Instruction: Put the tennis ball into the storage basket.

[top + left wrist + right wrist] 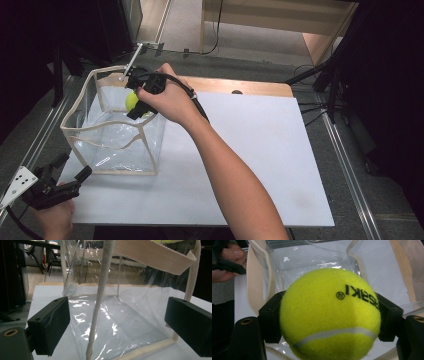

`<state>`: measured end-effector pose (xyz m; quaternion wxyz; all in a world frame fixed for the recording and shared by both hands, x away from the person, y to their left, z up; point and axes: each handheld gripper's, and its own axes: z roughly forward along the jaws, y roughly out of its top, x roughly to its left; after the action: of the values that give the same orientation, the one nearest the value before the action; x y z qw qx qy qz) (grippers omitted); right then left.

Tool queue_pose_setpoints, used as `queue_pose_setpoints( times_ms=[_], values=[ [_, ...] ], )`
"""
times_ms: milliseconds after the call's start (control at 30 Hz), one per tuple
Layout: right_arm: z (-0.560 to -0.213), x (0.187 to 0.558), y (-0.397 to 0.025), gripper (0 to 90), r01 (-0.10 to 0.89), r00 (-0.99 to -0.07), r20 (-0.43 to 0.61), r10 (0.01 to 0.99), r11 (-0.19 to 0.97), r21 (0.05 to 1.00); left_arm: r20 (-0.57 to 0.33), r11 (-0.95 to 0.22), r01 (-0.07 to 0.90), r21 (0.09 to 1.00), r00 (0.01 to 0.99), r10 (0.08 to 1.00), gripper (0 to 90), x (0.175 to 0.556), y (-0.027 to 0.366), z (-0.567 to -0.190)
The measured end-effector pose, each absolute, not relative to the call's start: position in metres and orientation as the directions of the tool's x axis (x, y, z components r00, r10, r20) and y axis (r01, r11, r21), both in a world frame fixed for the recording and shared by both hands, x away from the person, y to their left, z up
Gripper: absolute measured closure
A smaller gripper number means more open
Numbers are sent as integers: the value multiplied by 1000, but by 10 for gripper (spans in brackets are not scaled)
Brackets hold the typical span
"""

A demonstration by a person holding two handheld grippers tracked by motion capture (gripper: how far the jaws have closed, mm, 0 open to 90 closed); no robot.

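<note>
While a person works at a white table [260, 165], the high view shows the right gripper [140, 102] held over the open top of a clear bag [112, 145], a yellow-green ball [131, 101] pinched in its jaws. The ball sits just above the bag's cream rim, at the gripper's tip, with the right hand [170, 100] wrapped around the tool behind it. The left gripper [75, 172] lies low at the table's near left corner, just off the bag's near side, its jaws spread and holding nothing; the left hand [52, 217] grips it from below.

From the left gripper view, both black jaws stand wide apart with the bag straight ahead between them. A cream strap [98, 302] runs down the bag's clear wall at centre, and a broader cream band [155, 255] crosses above, toward the right jaw.

From the right gripper view, the ball [329, 315] is clamped between the two jaws, touching both pads, black lettering on its upper right. Beyond it lies the bag's [312, 260] open mouth and clear floor, directly ahead of the jaws. The left hand [229, 262] shows farther off at upper left, outside the bag.
</note>
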<state>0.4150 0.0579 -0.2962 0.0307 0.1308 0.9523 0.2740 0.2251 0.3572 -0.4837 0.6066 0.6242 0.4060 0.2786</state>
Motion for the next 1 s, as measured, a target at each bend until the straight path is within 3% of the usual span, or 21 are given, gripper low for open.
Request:
queue_pose_setpoints(
  times_ms=[1000],
  values=[
    [-317, 415, 61, 228, 223, -964, -28, 266, 858, 463, -142, 62, 170, 983, 515, 845, 65, 225, 356, -484]
  ],
)
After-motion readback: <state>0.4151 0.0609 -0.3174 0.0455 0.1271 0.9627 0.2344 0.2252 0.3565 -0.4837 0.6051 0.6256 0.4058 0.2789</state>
